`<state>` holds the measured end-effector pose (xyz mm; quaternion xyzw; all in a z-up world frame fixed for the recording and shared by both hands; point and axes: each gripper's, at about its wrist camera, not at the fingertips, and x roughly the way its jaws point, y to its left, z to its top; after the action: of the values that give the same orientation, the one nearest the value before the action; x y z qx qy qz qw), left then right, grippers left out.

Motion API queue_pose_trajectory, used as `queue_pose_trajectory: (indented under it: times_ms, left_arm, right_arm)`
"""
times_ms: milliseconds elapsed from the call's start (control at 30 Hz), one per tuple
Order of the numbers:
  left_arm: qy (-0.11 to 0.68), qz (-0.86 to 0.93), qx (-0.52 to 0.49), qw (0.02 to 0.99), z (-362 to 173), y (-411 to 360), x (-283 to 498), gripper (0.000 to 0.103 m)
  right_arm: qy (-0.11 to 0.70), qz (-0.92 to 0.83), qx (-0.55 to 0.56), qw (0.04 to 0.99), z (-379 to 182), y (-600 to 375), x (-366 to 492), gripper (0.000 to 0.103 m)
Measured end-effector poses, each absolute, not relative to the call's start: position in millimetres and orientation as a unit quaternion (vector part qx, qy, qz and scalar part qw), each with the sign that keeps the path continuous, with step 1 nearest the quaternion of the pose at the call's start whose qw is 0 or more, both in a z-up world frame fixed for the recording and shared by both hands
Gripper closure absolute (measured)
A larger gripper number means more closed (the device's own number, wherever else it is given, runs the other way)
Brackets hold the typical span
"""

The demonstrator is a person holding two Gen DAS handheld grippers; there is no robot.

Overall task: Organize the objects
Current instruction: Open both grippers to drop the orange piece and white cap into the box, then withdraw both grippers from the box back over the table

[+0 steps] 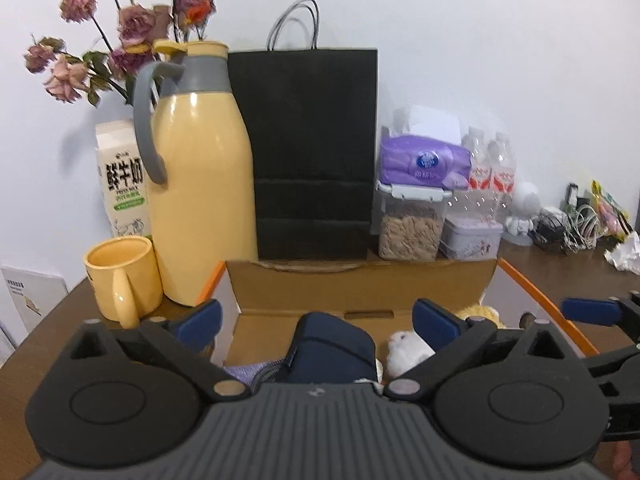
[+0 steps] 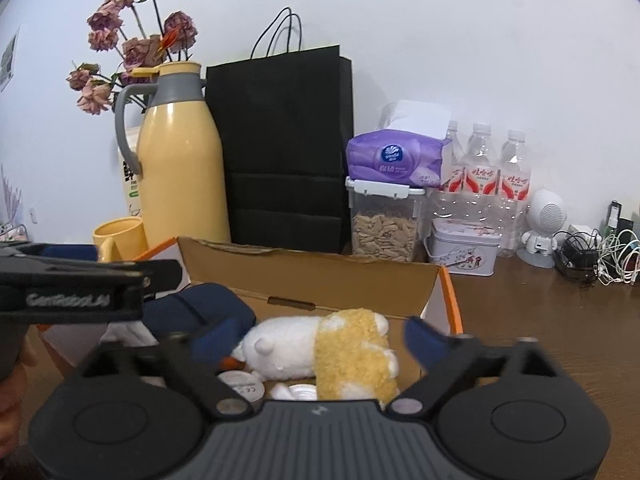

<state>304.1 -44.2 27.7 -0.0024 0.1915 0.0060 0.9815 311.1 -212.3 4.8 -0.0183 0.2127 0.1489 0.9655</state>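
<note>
An open cardboard box [image 1: 360,284] [image 2: 304,272] with orange edges stands on the brown table. Inside lie a navy pouch [image 1: 332,344] [image 2: 200,308], a white and yellow plush toy [image 2: 320,344] [image 1: 404,350] and small white round items [image 2: 240,386]. My left gripper [image 1: 318,322] is open above the navy pouch, with blue pads on either side of it. My right gripper [image 2: 324,338] is open around the plush toy. The left gripper's black arm [image 2: 80,284] shows at the left of the right wrist view.
Behind the box stand a yellow thermos jug [image 1: 200,184], a yellow mug [image 1: 122,280], a milk carton [image 1: 120,176], dried roses [image 1: 120,28], a black paper bag [image 1: 312,152], purple tissues [image 2: 396,156] on a snack container [image 2: 384,228], a tin [image 2: 464,246], water bottles [image 2: 484,168], a white speaker [image 2: 546,224] and cables [image 2: 600,256].
</note>
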Motion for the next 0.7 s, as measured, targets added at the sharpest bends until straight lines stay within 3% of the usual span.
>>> queue_pose_trajectory:
  times_ms: [700]
  left_arm:
    - [0.198, 0.015, -0.01, 0.98, 28.8, -41.1, 305.2, 0.0]
  right_arm:
    - [0.221, 0.14, -0.013, 0.965, 5.1, -212.7, 312.9, 0.0]
